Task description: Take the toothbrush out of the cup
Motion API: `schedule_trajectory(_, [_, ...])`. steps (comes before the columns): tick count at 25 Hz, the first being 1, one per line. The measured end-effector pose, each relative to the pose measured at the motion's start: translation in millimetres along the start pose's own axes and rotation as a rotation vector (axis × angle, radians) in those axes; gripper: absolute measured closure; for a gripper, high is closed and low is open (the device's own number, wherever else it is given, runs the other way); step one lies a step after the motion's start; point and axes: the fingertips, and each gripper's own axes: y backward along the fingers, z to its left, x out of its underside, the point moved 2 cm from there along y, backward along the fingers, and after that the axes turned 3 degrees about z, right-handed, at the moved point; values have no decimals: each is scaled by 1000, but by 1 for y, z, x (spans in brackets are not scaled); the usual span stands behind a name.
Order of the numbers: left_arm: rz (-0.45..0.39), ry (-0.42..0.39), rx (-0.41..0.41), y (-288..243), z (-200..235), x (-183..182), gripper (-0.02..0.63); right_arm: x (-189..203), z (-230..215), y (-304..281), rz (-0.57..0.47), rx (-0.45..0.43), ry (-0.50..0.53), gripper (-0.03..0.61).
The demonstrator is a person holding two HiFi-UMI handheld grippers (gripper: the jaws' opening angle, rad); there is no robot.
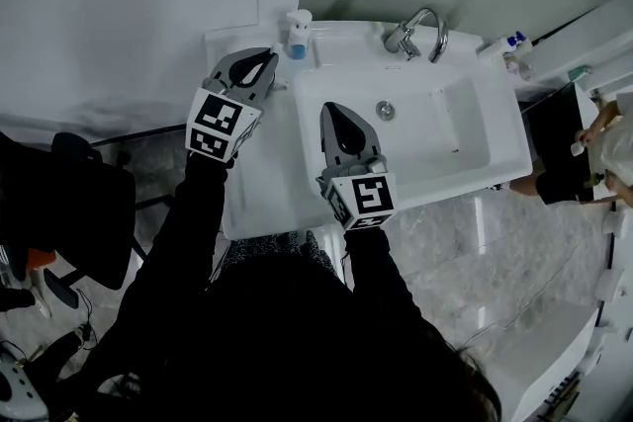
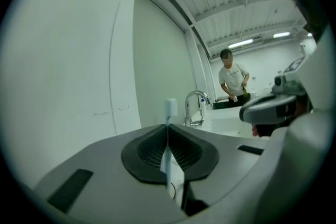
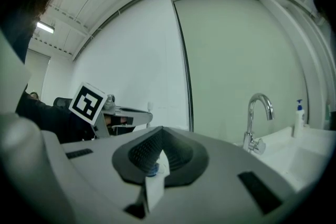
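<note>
— What does the white ceramic washbasin carry?
— A curved chrome tap at the middle of its back edge, a round metal drain in the bowl, and a white pump bottle with a blue top at its back right corner.
— Elsewhere?
— A black office chair stands off its left side.

The shells of the left gripper and the right gripper are seen as smooth, matt grey plastic. Their pads are lined with a dark, ribbed, rubber-like material of dull finish. The toothbrush is made of pale, smooth plastic, with a head of fine white bristles. The sink is finished in glossy white, ceramic in look, and the tap in bright polished metal. The sleeve is of black matt cloth. The floor is taken to be marbled stone or tile, though it is dimly shown.
</note>
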Motion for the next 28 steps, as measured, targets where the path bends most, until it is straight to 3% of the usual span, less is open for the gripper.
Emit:
schedule_trajectory(4, [-61,99,31,17,-3,-25,598,-5,7,0,-17,-12,15,581])
schedule_trajectory(13, [-165,181,121,45,-22,-86,600,-7,22,-2,2,-50,63,581])
schedule_trajectory(17, [-171,256,153,52,-29,-97,600,-2,28,-3,30,-82,67,552])
schedule_trajectory(22, [-169,286,205,55,-42,-103,600,6,33,-5,67,-116,62,491])
schedule_trajectory(28, [-157,298,255,60,-61,-109,600,9,34,-2,77,-116,76,485])
